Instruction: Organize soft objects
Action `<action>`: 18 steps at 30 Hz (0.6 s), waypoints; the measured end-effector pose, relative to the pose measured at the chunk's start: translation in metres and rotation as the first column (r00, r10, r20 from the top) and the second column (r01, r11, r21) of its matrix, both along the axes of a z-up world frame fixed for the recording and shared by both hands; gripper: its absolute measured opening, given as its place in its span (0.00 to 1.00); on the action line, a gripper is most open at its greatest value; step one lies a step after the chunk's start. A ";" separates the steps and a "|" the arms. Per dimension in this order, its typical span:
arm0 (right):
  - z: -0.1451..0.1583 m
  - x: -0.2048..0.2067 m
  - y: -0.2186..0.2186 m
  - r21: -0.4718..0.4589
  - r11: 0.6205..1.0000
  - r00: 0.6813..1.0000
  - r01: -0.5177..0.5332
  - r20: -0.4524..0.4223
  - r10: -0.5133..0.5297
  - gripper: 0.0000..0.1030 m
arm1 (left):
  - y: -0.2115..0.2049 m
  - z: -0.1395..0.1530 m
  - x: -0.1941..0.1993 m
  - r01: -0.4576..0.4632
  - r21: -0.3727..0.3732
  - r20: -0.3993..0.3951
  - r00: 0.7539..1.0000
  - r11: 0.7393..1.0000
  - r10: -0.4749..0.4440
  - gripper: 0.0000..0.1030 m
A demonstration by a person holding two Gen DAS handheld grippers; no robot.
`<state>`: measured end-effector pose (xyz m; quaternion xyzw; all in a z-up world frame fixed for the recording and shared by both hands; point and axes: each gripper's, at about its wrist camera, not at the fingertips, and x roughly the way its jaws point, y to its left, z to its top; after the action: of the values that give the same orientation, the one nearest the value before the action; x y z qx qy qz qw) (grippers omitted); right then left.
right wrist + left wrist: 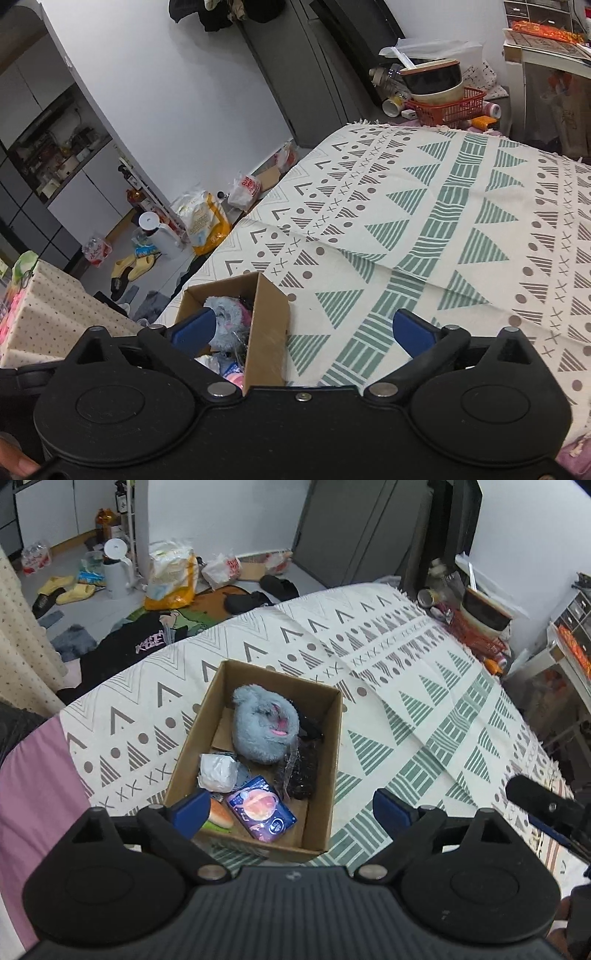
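Where floor clutter ends, patterned blanket (424, 229) spreads.

Both wrist views look down, close, sharing the cardboard box (258, 753) on the patterned bedspread (424, 236).

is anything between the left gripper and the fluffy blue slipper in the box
Nothing visible blocks it. The left gripper hangs open above the near end of the cardboard box, which has no lid. The fluffy blue slipper lies uncovered at the far end, above a white crumpled wad and a purple packet.
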<state>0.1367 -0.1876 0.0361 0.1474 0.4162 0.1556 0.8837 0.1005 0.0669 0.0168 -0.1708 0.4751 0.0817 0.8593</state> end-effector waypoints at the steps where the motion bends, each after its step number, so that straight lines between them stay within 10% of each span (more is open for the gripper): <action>1: 0.000 -0.001 -0.002 -0.003 1.000 1.000 0.000 0.000 0.000 1.00 | -0.001 0.001 -0.003 -0.007 0.006 0.006 1.000 1.000 0.007 0.94; 18: 0.018 -0.052 -0.047 -0.082 0.995 0.996 0.054 0.072 -0.048 1.00 | -0.030 0.021 -0.047 0.033 0.056 0.089 0.995 0.998 -0.038 1.00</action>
<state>0.0843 -0.2345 0.0545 0.1154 0.3874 0.1206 0.9067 0.0539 0.0367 0.0375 -0.1423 0.4364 0.0718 0.8855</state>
